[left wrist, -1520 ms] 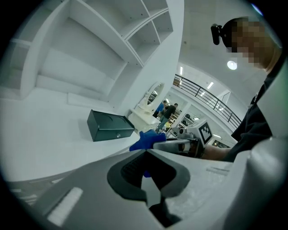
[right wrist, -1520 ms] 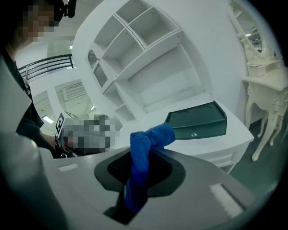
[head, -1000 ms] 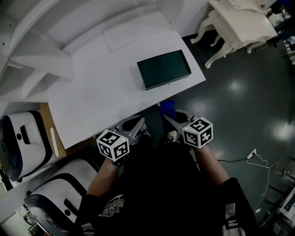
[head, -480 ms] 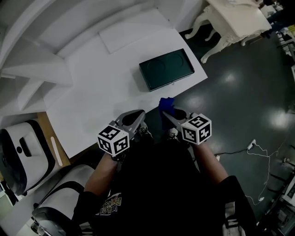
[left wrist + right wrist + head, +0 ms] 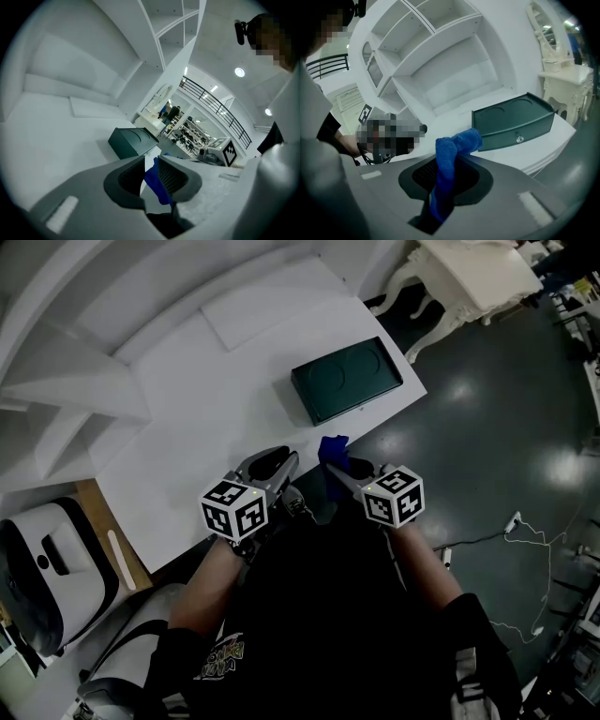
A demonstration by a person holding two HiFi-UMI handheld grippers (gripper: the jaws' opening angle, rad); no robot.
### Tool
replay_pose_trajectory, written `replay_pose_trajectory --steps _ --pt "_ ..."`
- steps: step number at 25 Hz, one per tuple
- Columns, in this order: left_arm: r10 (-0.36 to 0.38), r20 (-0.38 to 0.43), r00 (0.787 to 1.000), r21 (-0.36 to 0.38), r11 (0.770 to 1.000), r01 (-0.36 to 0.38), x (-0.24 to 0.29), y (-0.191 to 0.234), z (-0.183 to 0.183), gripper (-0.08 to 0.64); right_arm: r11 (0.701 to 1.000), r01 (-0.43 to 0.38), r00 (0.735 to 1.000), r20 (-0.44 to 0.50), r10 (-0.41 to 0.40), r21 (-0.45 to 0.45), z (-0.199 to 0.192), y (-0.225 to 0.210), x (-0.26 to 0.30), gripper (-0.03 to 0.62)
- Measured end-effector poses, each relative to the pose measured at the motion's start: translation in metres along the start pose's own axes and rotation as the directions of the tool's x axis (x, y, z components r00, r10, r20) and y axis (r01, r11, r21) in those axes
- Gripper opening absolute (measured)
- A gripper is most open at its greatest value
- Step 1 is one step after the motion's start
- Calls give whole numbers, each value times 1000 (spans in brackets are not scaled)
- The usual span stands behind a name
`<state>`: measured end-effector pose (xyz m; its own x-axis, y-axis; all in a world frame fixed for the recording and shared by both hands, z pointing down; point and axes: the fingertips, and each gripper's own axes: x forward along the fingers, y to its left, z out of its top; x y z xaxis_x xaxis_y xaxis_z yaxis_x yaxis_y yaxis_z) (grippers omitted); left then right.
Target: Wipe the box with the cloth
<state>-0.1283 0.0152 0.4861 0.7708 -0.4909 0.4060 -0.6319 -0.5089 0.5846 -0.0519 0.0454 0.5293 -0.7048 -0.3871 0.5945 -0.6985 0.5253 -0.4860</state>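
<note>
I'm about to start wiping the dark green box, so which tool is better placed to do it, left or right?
Right, I'd say. The right tool grips the blue cloth and points toward the box. The left tool holds nothing between its jaws.

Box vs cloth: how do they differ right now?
The box is dark green, rigid, lying flat on the table; the cloth is blue, limp, held in the air. The box is untouched; the cloth is clamped in the right gripper. They are apart.
</note>
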Motion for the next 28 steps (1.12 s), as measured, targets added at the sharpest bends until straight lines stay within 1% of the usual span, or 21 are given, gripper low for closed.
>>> replay_pose_trajectory --steps 3,6,8,12,15,21,25,28 --pt "26 4 1000 -40 999 -25 14 11 7 105 1000 4 1000 -17 -4 1 -1 -6 4 91" --pt "52 11 999 -107 993 -51 32 25 13 147 1000 -5 999 -33 5 -3 -2 -13 10 92" --pt "75 10 997 -144 987 -73 47 33 16 151 1000 -17 998 -54 16 -14 -4 -18 15 91" --pt "117 -28 993 -191 974 -120 78 48 14 158 998 -56 994 -93 53 -29 -4 -27 21 91" --pt "154 -46 987 -227 961 -160 95 65 14 158 995 -86 989 -123 80 -43 -5 -32 30 92" --pt "212 -66 975 -262 939 -221 119 91 17 160 988 -135 973 -199 117 -80 -9 -44 48 92" --pt "197 -76 978 -298 931 -210 134 92 16 167 981 -164 960 -245 134 -107 -10 -51 59 92" --pt "211 -77 975 -297 928 -224 140 92 17 167 979 -166 954 -271 130 -116 -9 -57 63 92"
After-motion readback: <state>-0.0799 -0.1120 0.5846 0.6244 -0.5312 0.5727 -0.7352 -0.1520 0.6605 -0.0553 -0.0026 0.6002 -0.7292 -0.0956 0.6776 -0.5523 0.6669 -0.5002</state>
